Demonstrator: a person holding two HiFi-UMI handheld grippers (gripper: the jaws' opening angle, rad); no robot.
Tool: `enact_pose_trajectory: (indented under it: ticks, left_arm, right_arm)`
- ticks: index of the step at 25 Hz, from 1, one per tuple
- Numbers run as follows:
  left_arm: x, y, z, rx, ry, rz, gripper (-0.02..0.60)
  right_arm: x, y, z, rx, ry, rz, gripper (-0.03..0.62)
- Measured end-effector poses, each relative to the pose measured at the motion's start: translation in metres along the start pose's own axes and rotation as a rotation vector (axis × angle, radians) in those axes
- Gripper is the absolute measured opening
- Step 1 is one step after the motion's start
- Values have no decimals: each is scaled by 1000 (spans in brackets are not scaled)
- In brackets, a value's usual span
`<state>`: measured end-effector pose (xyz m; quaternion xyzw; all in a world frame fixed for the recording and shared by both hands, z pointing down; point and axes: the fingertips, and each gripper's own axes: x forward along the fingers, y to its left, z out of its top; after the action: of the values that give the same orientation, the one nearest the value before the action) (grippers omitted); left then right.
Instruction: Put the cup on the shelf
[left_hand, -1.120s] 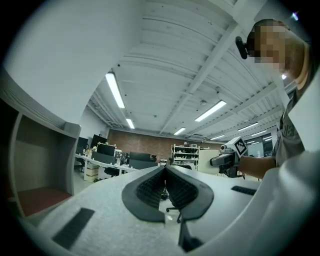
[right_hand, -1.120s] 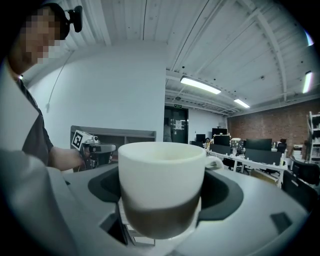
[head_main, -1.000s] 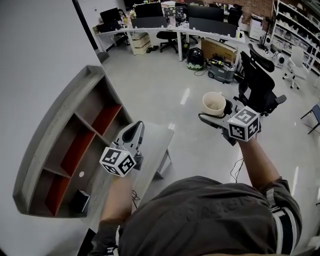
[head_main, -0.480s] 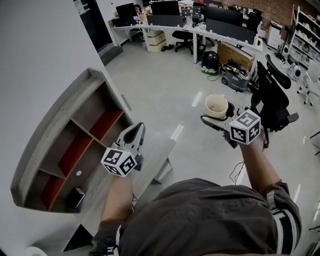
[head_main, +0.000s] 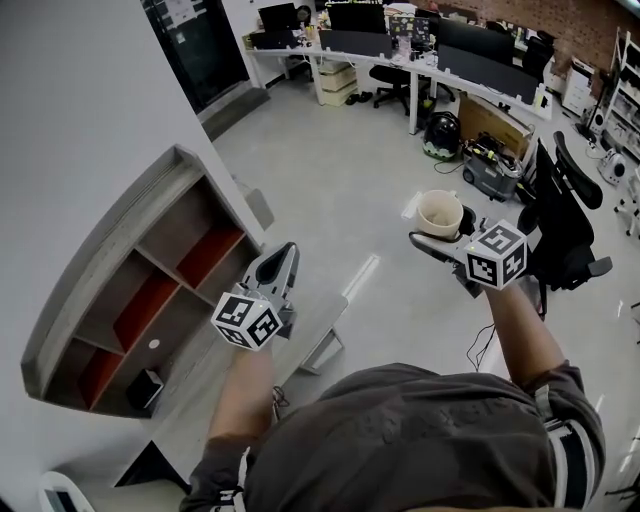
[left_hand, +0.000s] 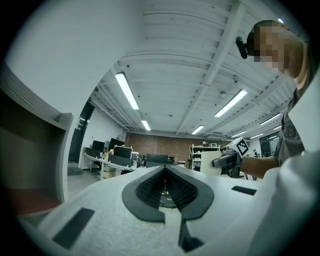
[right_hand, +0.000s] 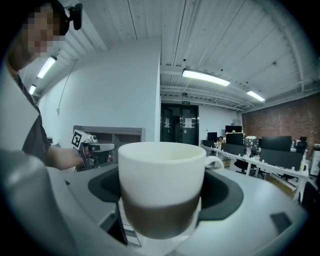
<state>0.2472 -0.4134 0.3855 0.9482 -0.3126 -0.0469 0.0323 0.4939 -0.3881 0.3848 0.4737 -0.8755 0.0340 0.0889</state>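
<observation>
A cream cup (head_main: 440, 212) with a brown lower band stands upright between the jaws of my right gripper (head_main: 433, 228), which is shut on it in mid-air over the floor, at the right of the head view. In the right gripper view the cup (right_hand: 162, 185) fills the middle, its handle to the right. The grey shelf (head_main: 105, 290) with red back panels stands against the wall at the left. My left gripper (head_main: 283, 252) is shut with nothing in it, just right of the shelf; its pads meet at the tip (left_hand: 165, 169).
A small grey table (head_main: 322, 318) lies below the left gripper. A small dark object (head_main: 145, 388) sits in the shelf's lowest compartment. A black office chair (head_main: 565, 225) stands right of the cup, with desks (head_main: 430, 50) and a vacuum (head_main: 440, 135) farther back.
Both grippers have travelled on with the person beside the shelf; the desks and chair have slid to the right in the view. The cup stays gripped and upright.
</observation>
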Motion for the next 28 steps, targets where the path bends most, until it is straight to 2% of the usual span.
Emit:
enact_pose_trajectory:
  ticks: [6, 11, 15, 20, 28]
  left_arm:
    - [-18, 24, 9, 15, -8, 11, 0]
    - [-57, 52, 18, 25, -21, 89, 1]
    - [-111, 80, 26, 40, -32, 206, 1]
    - [-200, 118, 37, 56, -49, 371, 1]
    - [-380, 155, 49, 66, -86, 683, 0]
  right_arm:
    - [30, 18, 12, -10, 4, 26, 430]
    - [70, 50, 33, -43, -5, 108, 430]
    - [118, 92, 48, -73, -9, 221, 430]
    - [182, 170, 68, -114, -15, 376, 430]
    - [275, 344, 99, -187, -27, 681, 430]
